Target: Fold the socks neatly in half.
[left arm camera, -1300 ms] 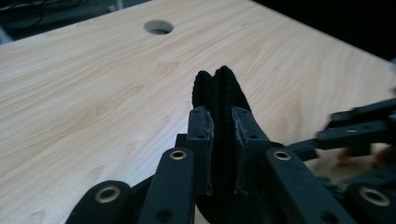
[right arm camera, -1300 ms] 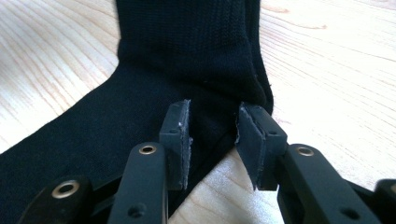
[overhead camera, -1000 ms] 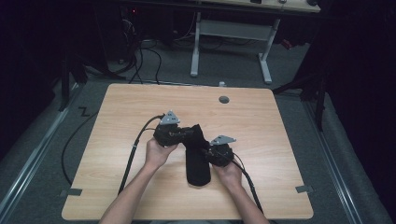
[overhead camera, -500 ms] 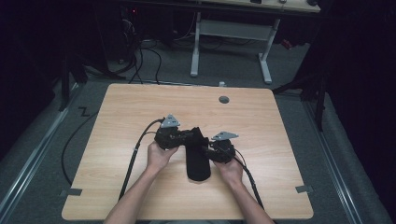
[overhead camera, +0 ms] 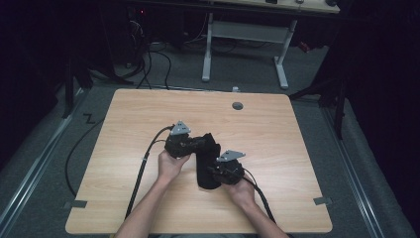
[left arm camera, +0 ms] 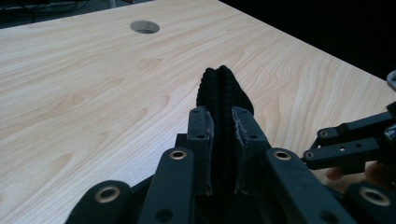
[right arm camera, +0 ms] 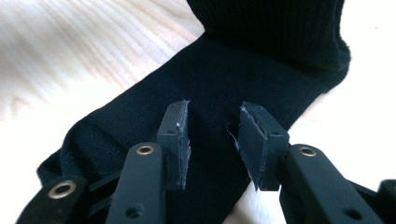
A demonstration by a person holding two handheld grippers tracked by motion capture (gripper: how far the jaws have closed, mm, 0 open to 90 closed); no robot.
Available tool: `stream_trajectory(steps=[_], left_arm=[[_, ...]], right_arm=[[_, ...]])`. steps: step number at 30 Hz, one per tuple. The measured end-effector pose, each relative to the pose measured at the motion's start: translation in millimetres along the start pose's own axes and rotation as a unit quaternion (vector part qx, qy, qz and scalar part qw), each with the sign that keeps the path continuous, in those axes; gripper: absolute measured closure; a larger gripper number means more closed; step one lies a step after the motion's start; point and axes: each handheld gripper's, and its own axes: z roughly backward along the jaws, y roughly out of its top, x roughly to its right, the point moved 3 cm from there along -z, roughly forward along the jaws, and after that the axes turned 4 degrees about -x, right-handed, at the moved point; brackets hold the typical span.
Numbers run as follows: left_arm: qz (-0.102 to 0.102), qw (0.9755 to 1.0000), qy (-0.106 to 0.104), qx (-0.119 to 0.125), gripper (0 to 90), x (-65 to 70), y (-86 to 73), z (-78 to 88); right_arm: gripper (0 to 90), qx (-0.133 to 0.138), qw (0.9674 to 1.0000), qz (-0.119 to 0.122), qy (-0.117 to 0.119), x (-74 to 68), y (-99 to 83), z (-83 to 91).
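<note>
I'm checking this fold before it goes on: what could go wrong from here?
The left gripper pinches only a bunched ridge of the black sock, so the knit may slip out if pulled. The right gripper hangs open over the flat part; closing there could miss a layer or pinch crooked, skewing the fold.

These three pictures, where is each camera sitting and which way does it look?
High view: above the person's side, looking forward and down at the table; forearms, both hands.
Left gripper view: on the left gripper, looking along jaws clamping the black sock.
Right gripper view: on the right gripper, above the sock.
All share the sock.
</note>
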Motion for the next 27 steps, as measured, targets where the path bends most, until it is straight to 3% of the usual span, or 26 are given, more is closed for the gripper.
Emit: stream_trajectory(steps=[4, 8, 14, 19, 22, 27], left_arm=[[-0.008, 1.0000, 0.006, 0.001, 79.5, 2.9, 3.0, 1.1], [-0.029, 0.9992, 0.014, -0.023, 79.3, 6.8, -0.5, -1.8], [-0.026, 0.9992, 0.013, -0.026, 79.1, 8.7, -5.5, -5.0], [-0.028, 0.9988, 0.019, -0.036, 78.8, 6.8, -8.1, -6.9], [-0.023, 0.9990, 0.017, -0.034, 78.7, 5.6, -11.0, -7.6], [-0.016, 0.9991, 0.013, -0.038, 78.7, 5.6, -17.8, -10.9]], right_arm=[[62.8, 0.005, 1.0000, -0.001, -0.007, 2.4, 5.6, -6.5], [62.8, 0.009, 0.9999, -0.006, -0.013, 5.4, 11.1, -12.9], [62.8, 0.011, 0.9996, -0.014, -0.021, 7.8, 17.9, -19.7], [62.2, 0.006, 0.9997, -0.021, -0.013, 10.9, 22.0, -21.5], [57.3, 0.018, 0.9990, -0.041, 0.006, 13.7, 21.5, -9.0], [56.5, 0.041, 0.9981, -0.038, 0.026, 11.2, 14.1, 20.3]])
